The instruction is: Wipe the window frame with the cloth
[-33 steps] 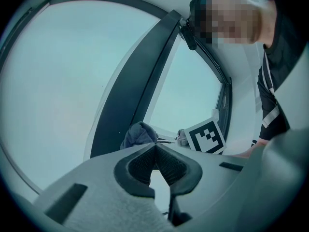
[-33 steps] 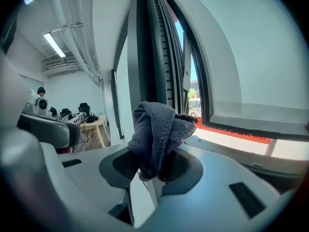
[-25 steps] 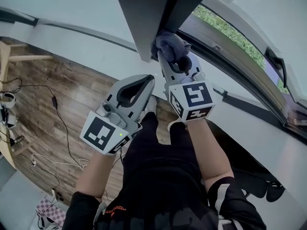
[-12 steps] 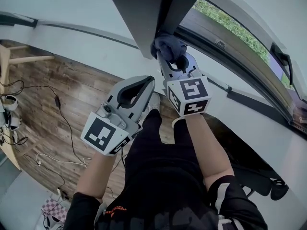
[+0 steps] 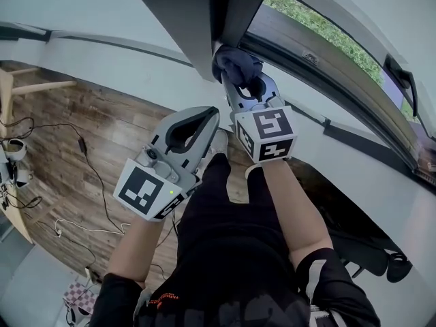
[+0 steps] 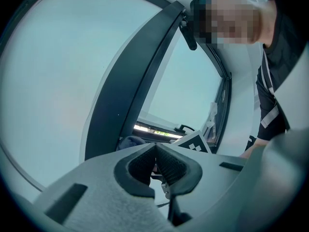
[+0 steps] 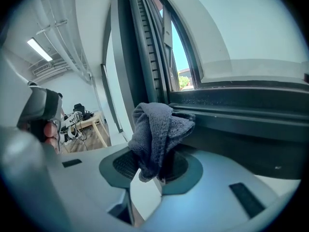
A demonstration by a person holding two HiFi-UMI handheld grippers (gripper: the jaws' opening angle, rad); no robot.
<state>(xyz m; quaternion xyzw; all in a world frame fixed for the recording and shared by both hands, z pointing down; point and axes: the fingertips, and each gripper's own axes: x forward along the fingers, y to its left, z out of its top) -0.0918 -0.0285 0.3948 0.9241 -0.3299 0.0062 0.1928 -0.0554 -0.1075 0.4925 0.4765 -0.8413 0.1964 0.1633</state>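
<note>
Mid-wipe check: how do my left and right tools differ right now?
The left tool is shut on nothing; the right tool is shut on the cloth. The right tool holds the cloth up against the window frame; the left tool sits lower, apart from the frame and touching nothing. Shared: both have their jaws together and both point up toward the window.

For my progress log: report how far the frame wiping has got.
Done: the cloth is clamped in the right gripper. In hand: it presses on the frame at a corner. Left: nothing shows which stretches are wiped; the left gripper is shut, empty.
</note>
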